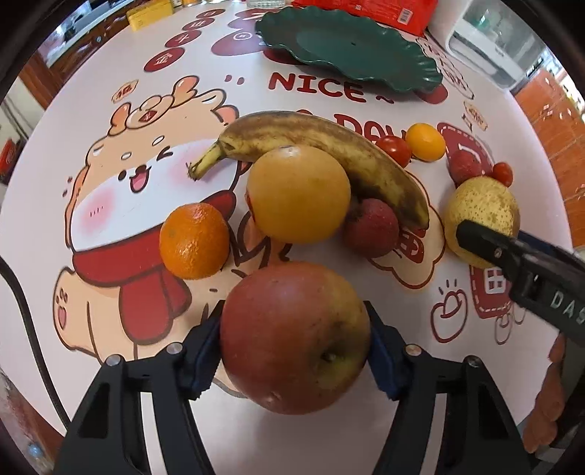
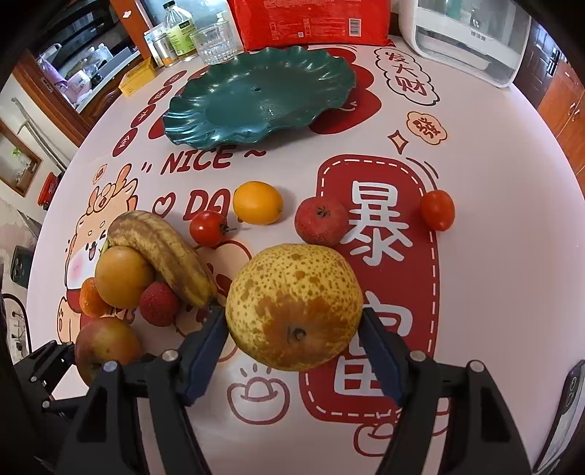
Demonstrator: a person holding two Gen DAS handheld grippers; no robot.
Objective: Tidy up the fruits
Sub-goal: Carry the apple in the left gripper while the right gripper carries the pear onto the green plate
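A red apple (image 1: 292,336) rests on the table between the blue pads of my left gripper (image 1: 292,310), which press on both its sides. A speckled yellow pear (image 2: 292,307) sits likewise in my right gripper (image 2: 294,314), with a pad against each flank. Beyond the apple lie a mandarin (image 1: 193,244), a big orange (image 1: 298,193), a brown-spotted banana (image 1: 329,146) and a bumpy red fruit (image 1: 371,226). A small orange (image 2: 257,202), two cherry tomatoes (image 2: 208,228) and another red fruit (image 2: 321,221) lie past the pear. The green scalloped plate (image 2: 219,120) stands bare at the back.
The round table has a cartoon-printed cloth (image 2: 493,219). Behind the plate stand a red bag (image 2: 310,22), a glass (image 2: 215,44), bottles (image 2: 179,29), a yellow box (image 2: 137,78) and a white appliance (image 2: 464,36). A phone (image 2: 566,402) lies at the right edge.
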